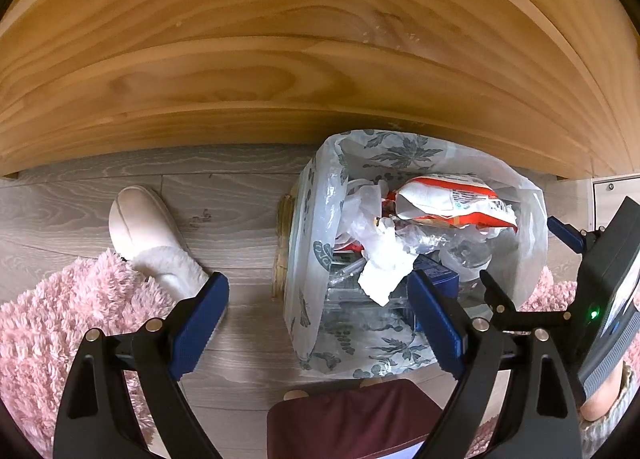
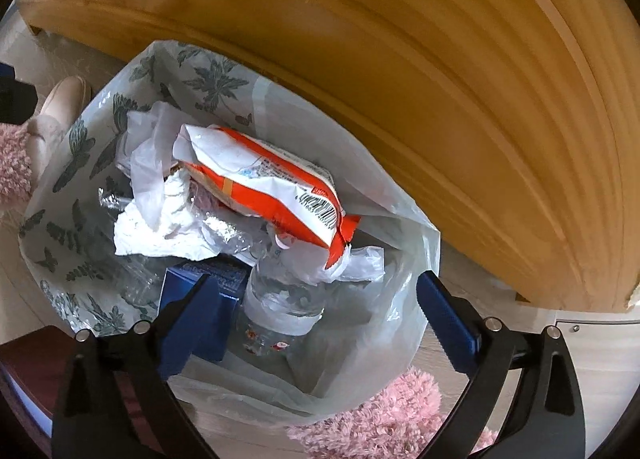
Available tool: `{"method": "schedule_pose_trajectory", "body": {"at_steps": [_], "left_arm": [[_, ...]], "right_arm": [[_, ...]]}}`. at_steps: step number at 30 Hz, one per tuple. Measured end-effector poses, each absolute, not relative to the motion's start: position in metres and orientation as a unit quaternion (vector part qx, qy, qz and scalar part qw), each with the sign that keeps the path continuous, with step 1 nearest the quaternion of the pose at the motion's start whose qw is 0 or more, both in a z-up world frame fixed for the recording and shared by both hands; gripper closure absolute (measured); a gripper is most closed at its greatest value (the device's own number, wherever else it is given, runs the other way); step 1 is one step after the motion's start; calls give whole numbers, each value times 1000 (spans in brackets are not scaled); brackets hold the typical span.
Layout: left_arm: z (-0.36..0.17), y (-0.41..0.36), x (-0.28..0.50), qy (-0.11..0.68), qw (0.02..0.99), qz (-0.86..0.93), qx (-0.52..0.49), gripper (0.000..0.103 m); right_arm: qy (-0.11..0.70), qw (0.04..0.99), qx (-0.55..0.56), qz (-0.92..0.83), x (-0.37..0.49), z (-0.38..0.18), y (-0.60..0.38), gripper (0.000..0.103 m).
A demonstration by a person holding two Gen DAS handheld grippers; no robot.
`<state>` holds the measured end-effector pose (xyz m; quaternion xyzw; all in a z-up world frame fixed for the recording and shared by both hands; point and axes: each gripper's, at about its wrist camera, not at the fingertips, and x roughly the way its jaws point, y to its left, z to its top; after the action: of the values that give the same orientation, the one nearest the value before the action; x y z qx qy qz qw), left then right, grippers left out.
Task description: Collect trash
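Observation:
A translucent trash bag [image 1: 316, 243] printed with grey leaves and butterflies stands open on the floor. On top of its contents lies an orange and white snack packet [image 2: 272, 183], with crumpled white tissue [image 2: 160, 227], a blue box [image 2: 208, 275] and a clear plastic bottle [image 2: 280, 311] lower down. My right gripper [image 2: 320, 319] hangs open over the bag's mouth. The bottle lies below it, between the fingers, and the pads do not touch it. My left gripper [image 1: 320, 323] is open beside the bag's near left rim [image 1: 304, 323] and holds nothing. The right gripper [image 1: 528, 263] also shows in the left wrist view.
A light wooden tabletop [image 1: 280, 59] overhangs the bag's far side. A pale slipper [image 1: 140, 227] and pink fluffy fabric [image 1: 60, 319] lie to the left on the grey wood floor [image 1: 240, 195]. A dark red cushion [image 1: 348, 419] sits at the near edge.

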<state>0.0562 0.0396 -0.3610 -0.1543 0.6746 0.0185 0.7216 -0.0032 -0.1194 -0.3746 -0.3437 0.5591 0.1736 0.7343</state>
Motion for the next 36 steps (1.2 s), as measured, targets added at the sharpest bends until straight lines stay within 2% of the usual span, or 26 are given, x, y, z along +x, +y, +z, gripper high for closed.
{"method": "schedule_pose_trajectory", "body": {"at_steps": [15, 24, 36], "left_arm": [[-358, 35, 57, 671, 725, 14, -155, 15], [-343, 33, 60, 646, 748, 6, -152, 15], [-265, -3, 51, 496, 864, -51, -71, 14]], "right_arm": [[544, 755, -326, 165, 4, -357, -122, 8], [492, 810, -282, 152, 7, -318, -130, 8], [381, 891, -210, 131, -1, -250, -148, 8]]}}
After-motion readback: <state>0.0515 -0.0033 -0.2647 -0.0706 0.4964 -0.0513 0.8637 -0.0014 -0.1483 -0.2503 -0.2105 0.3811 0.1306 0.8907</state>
